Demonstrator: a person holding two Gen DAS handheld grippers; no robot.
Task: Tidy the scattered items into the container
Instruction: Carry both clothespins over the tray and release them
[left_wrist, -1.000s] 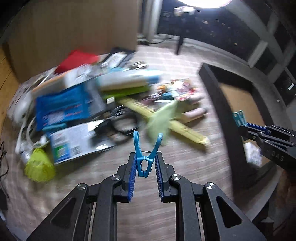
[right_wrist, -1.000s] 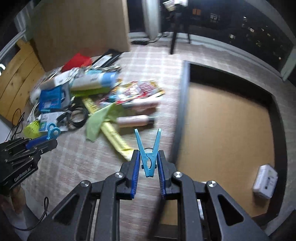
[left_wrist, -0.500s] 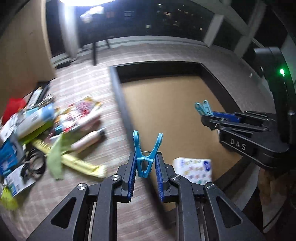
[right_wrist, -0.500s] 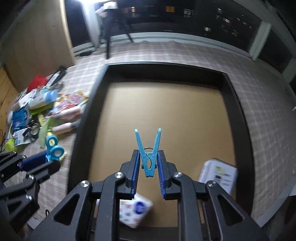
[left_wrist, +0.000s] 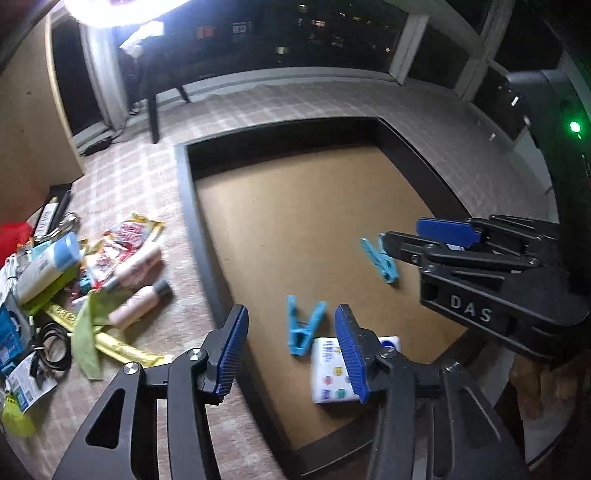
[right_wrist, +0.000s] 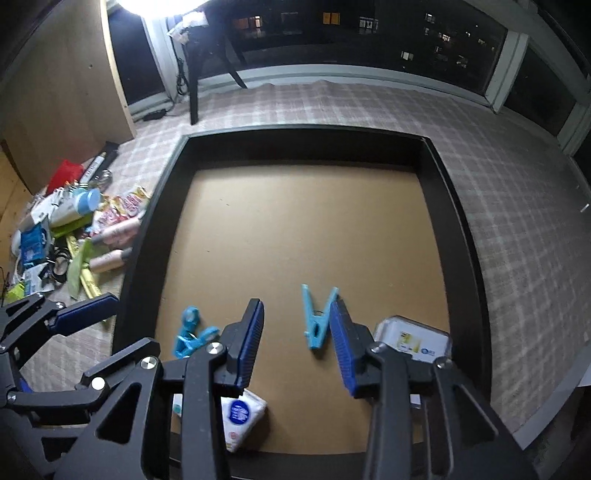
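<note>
Container (right_wrist: 458, 221), a wide shallow box with dark walls and a bare brown floor, sits on the checked cloth (right_wrist: 517, 192) of the bench, and most of its floor is open, with only the near end occupied. Both clothespins lie loose inside it: the one from the left gripper (left_wrist: 291, 343) rests on the brown floor just behind a white tissue pack (left_wrist: 328, 373), and the other clothespin (right_wrist: 317, 317) lies beside the right gripper (right_wrist: 299, 343), near a clear-lidded white box (right_wrist: 417, 339) in the near right corner. A second tissue pack (right_wrist: 240, 413) lies at the near wall, partly under the right gripper. Both grippers hang over the near end of the container with their jaws having just been opening; each now stands moderately wide with nothing pressed between the blue pads, the pins lying below on the floor of the box. The two grippers are close side by side, the left one above the near left wall, the right one well inside the rim.

To the left of the container, apart from its wall, the scattered pile (left_wrist: 92, 280) remains on the cloth: pink bottles, snack packets, a green cloth, a yellow strip, black cable, blue packets. The cloth to the right of the container and beyond its far wall is free. Behind the bench stand dark night windows (right_wrist: 369, 33), a bright lamp and a wooden panel (right_wrist: 55, 92) at the left
</note>
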